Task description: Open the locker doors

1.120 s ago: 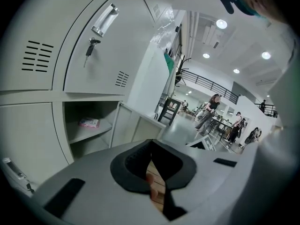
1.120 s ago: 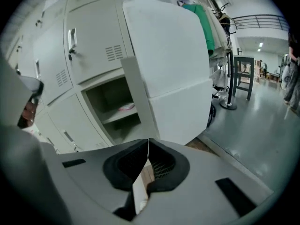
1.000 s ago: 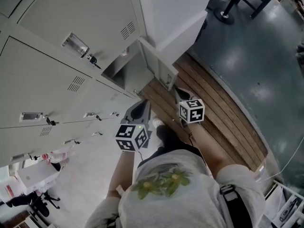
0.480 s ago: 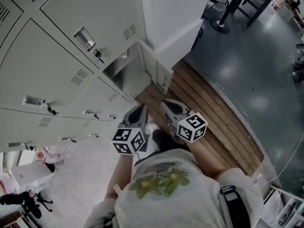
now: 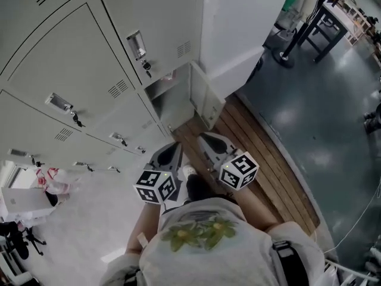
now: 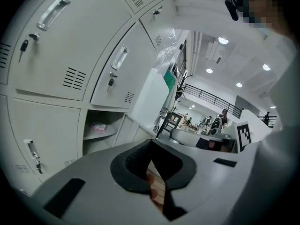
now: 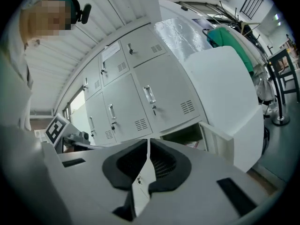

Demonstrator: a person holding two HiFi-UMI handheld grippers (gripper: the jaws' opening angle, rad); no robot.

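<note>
1. The open door [image 5: 206, 97] at the end of the grey lockers [image 5: 83, 82] is the landmark here. It stands swung out, with its free edge jutting over the wooden platform [image 5: 262, 154].
2. Just left of that door is the open compartment [image 5: 169, 97]. The left gripper view shows a small pink item [image 6: 98, 125] lying inside it.
3. Above the open door sits a closed door [image 5: 161, 28] with a handle and a key. The doors further left are also shut flush.
4. The left gripper [image 5: 175, 145] hovers below and left of the open door, apart from it. Its jaws are together at the tips with nothing between them.
5. The right gripper [image 5: 202, 137] hangs just below the door's free edge without touching it. Its jaws are pressed to a thin slit and hold nothing.
6. Right of the open door, the boards run bare to the platform's curved edge. Beyond that the dark floor [image 5: 321, 100] lies open.
</note>
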